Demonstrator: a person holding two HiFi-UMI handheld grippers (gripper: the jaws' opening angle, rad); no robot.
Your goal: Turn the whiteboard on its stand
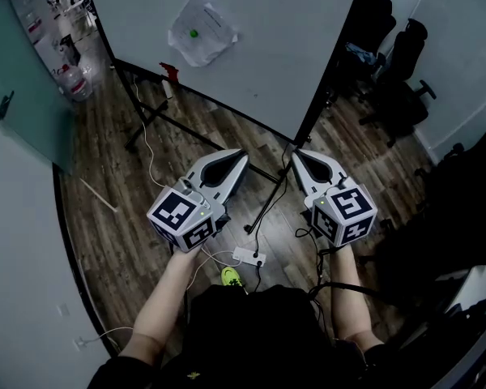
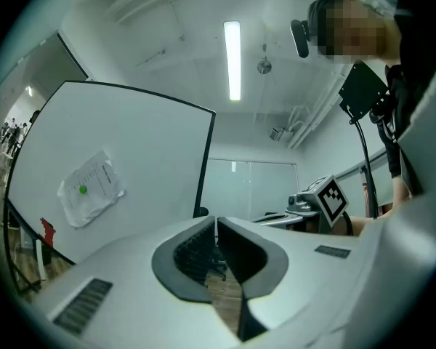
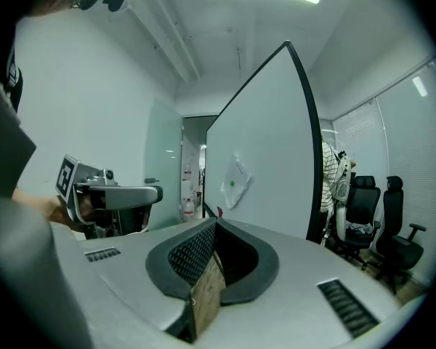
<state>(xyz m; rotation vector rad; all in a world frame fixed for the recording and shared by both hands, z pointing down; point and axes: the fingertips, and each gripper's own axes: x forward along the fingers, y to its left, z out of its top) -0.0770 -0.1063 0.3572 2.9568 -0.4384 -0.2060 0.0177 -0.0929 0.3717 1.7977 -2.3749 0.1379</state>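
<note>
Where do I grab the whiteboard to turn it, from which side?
Probably take the black-framed white whiteboard by its thin right frame edge, from the right with the right claw, opened first. The flat face offers nothing to pinch; that edge is exposed.

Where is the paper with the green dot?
In the head view, the paper sticks on the whiteboard, top left of centre, beyond the left gripper.

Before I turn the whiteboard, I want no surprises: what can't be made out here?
- Print on the paper: too small in every view.
- Top of the whiteboard: cut off by the head view's upper edge.
- Person behind it: mostly hidden by its frame, right gripper view.
</note>
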